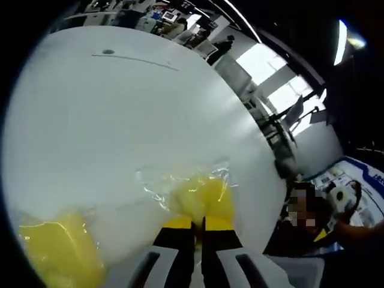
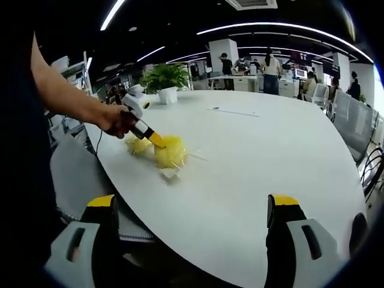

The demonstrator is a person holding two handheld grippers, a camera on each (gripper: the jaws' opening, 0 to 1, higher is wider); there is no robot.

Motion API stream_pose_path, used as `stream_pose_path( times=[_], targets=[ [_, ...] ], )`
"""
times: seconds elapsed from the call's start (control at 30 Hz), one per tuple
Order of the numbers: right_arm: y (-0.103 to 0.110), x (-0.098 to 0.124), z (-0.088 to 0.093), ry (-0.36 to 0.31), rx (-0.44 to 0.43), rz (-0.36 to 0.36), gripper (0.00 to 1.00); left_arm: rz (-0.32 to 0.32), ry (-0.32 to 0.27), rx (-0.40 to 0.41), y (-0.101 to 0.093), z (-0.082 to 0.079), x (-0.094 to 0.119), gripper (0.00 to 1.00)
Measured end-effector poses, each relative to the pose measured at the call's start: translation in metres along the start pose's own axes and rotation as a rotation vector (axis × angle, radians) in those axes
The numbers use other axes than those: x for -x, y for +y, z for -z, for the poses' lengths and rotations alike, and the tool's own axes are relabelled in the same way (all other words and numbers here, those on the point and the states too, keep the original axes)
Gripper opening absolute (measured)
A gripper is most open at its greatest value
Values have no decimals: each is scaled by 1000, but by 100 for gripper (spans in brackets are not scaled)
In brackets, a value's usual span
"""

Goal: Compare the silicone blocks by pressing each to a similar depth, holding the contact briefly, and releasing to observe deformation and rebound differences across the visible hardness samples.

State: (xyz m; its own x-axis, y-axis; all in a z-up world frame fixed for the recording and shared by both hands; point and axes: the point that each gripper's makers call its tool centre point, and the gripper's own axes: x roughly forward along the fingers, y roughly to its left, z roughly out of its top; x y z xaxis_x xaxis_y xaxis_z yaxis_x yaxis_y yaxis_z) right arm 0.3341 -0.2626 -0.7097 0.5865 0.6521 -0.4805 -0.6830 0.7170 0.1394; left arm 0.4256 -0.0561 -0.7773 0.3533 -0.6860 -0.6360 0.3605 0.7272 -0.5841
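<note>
Contact phase, left side. Left gripper (image 1: 198, 223) has its 2 yellow-tipped jaws brought together, nothing held between them, tips pressed into the soft yellow silicone block in crinkled clear wrap (image 1: 204, 195). In the right gripper view the same block (image 2: 170, 151) sits on the round white table (image 2: 252, 162), near the edge closest to the person, with the left gripper (image 2: 157, 140) angled down onto its top from the person's hand (image 2: 117, 120).

Second yellow wrapped silicone block (image 1: 57, 249) lies just beside the first, apart from it; in the right gripper view it lies behind the pressed one (image 2: 137, 144).

Right gripper (image 2: 192, 207) is held back over the table's near edge, jaws spread wide, empty, well apart from both blocks.

Judgement: step in hand is the press-and-hold on sample 1. Depth of dent cannot be read; wrap glare hides it. Next move calls for a straight lift to watch rebound, then the same depth on sample 2.

Potted green plant (image 2: 164, 78) stands at the far rim.
</note>
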Motion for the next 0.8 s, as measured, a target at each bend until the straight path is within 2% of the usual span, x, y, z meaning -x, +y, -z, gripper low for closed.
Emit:
stream_pose_path(
  times=[0.03,0.13,0.53,0.67,0.8],
  targets=[
    [0,0,-1,-1,1,2,96,2,-17,19,-1,1,2,0],
    [1,0,-2,-2,7,-2,96,-6,-39,10,0,2,6,0],
    [5,-1,-4,2,20,-8,96,10,-52,0,-5,-2,11,0],
    [7,0,-3,4,16,-8,96,19,-80,-5,-10,-9,11,0],
    [9,-1,0,12,19,-10,96,51,-127,-5,-20,-24,16,0]
  ],
)
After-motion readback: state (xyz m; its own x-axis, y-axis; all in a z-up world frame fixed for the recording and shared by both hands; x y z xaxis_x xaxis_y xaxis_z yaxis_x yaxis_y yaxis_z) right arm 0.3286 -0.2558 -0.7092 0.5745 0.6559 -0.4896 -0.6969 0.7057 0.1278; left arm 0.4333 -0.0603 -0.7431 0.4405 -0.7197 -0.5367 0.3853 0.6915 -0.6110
